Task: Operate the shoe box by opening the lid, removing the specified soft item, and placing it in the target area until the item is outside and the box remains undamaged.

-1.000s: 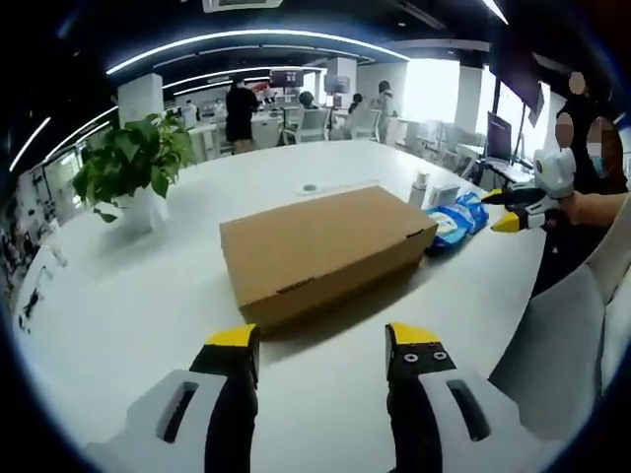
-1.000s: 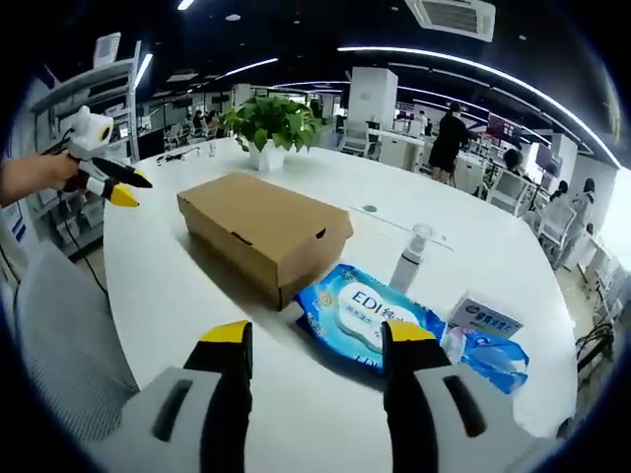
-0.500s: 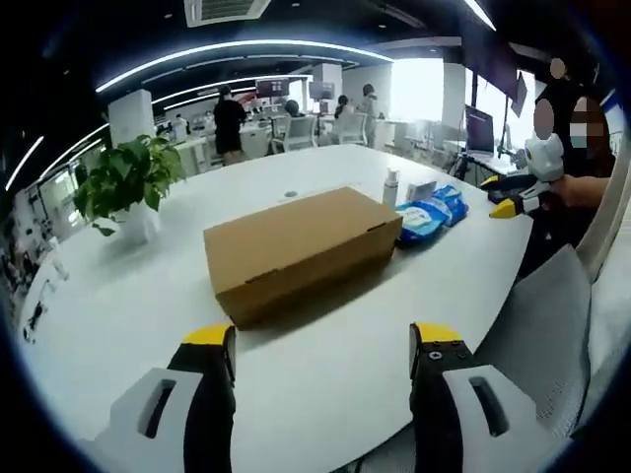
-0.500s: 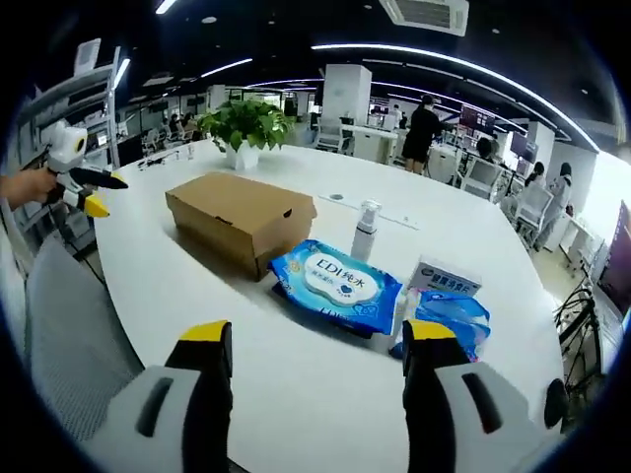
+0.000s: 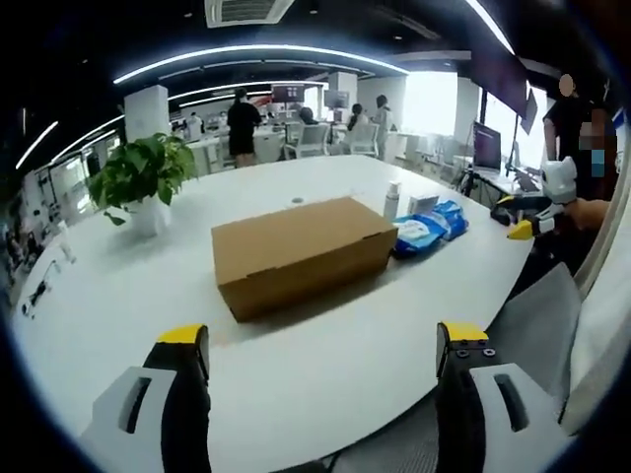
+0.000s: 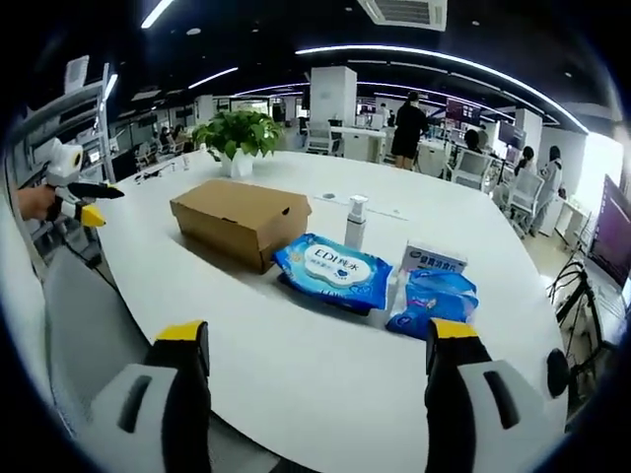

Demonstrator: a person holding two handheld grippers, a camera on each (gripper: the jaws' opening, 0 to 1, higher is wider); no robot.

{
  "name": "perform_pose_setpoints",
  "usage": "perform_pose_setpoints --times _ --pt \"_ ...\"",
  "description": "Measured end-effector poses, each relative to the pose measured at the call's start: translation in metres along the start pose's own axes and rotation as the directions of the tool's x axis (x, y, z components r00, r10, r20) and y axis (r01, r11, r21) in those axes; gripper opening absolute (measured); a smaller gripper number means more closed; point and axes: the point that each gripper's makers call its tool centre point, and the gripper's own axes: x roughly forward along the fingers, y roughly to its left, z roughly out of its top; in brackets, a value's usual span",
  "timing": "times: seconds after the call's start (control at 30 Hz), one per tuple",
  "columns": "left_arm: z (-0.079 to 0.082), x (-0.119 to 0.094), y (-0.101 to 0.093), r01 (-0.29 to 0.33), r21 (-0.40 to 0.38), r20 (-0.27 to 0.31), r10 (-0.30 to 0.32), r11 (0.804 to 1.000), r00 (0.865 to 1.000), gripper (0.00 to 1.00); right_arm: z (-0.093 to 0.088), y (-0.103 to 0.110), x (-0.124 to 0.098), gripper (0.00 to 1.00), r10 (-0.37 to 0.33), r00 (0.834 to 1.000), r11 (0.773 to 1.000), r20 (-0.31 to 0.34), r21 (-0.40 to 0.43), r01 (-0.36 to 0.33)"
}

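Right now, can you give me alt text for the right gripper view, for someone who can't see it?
A closed brown cardboard shoe box sits on a white round table, with a blue wet-wipes pack, a white pump bottle and smaller blue packets beside it. The open right claw frames the foreground; the left claw is at the far left.

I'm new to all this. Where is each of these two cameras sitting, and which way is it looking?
Left gripper view: rides the left gripper, facing along its open fingers across the white table at the closed cardboard box; the right gripper and a hand holding it show at right.
Right gripper view: rides the right gripper, facing the blue wipes pack and the box; the left gripper shows at left.
Shared: table, box, wipes pack, potted plant, pump bottle.
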Motion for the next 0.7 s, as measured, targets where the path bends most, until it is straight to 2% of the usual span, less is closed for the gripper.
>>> perform_pose_setpoints --times 0.13,0.7 --pt "0.002 0.001 -0.006 0.022 -0.001 0.012 -0.022 1.0 1.0 1.0 0.003 0.0 -0.004 0.96 -0.008 1.0 1.0 0.021 0.014 0.008" --pt "0.002 -0.003 -0.002 0.008 -0.003 0.013 -0.008 1.0 1.0 1.0 0.004 -0.003 -0.012 0.96 -0.027 1.0 1.0 0.016 0.013 0.026"
